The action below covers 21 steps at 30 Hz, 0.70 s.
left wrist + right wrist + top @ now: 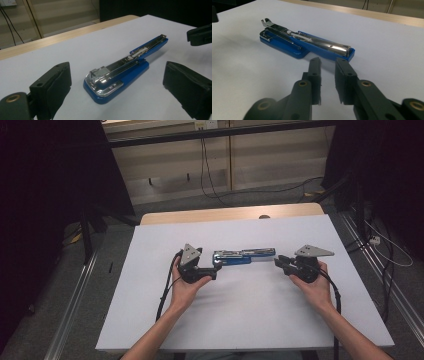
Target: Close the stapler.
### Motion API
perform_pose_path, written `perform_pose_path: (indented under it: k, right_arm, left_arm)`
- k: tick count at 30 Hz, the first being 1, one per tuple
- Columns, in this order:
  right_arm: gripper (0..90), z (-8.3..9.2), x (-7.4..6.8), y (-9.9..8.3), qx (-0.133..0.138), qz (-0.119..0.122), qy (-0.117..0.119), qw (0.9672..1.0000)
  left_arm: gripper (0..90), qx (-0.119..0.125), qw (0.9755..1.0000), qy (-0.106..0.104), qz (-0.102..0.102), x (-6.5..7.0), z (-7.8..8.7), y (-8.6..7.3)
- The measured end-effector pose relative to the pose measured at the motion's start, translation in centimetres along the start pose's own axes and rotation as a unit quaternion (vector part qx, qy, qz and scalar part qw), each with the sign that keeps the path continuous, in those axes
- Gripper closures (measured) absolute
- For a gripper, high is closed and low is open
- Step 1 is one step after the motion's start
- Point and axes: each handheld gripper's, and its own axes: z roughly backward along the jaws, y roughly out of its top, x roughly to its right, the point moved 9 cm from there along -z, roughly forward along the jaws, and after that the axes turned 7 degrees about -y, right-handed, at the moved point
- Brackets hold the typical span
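Blue and chrome, the stapler (243, 256) lies flat on the white table (240, 320), roughly in the middle of the sheet and lengthwise across it, between our two tools. It is swung open: in the left gripper view the stapler (117, 75) shows its blue base nearest us and the metal magazine rail stretched away toward the far end. Our left gripper (212, 270) sits just beside the stapler's left end with its jaws spread wide, one pad on either side of the base but well clear of it, gripping nothing. Our right gripper (278, 261) rests at the stapler's right end; in the right gripper view the right gripper (328, 63) has its jaws drawn close together with a narrow gap between the pads, empty, tips just short of the stapler (307, 46). Both hands rest low over the table, wrists toward its near edge.
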Motion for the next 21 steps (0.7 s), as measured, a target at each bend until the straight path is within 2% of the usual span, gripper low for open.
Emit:
perform_pose_path:
  k: [3,5,6,9,15,16,18,20,21]
  right_arm:
    - [85.0,-0.1,0.1,-0.3,-0.007,0.002,0.004,1.0]
    - [90.0,-0.1,0.2,-0.3,-0.008,0.003,0.007,0.9999]
    - [90.0,-0.1,0.2,-0.3,-0.006,0.005,0.008,0.9999]
    - [90.0,-0.3,0.2,-0.4,-0.009,0.009,0.006,0.9999]
    - [90.0,-0.7,0.1,-0.6,-0.016,0.014,0.009,0.9997]
    - [90.0,-0.8,0.1,-0.7,-0.017,0.016,0.008,0.9997]
    - [90.0,-0.9,0.1,-0.7,-0.018,0.016,0.007,0.9997]
    - [90.0,-1.0,0.1,-0.7,-0.019,0.017,0.007,0.9997]
    - [90.0,-1.0,0.1,-0.7,-0.019,0.018,0.007,0.9996]
  left_arm:
    - [16.1,0.005,0.9998,0.003,0.021,-0.7,-0.1,0.2]
    - [22.3,0.013,0.9997,-0.004,0.022,-1.0,-0.3,0.3]
    - [27.5,0.014,0.9997,-0.003,0.022,-1.3,-0.5,0.3]
    - [29.0,0.014,0.9992,-0.003,0.037,-1.9,-0.9,-0.1]
    - [46.5,-0.002,0.9997,-0.014,0.021,-2.3,-1.1,-0.7]
    - [50.7,-0.001,0.9996,-0.015,0.024,-2.3,-1.2,-0.7]
    - [58.2,0.002,0.999,-0.031,0.034,-2.1,-1.3,-0.7]
    - [66.4,-0.001,0.9986,-0.04,0.035,-1.9,-1.6,-0.6]
    - [68.9,-0.003,0.9987,-0.042,0.029,-1.8,-1.6,-0.6]
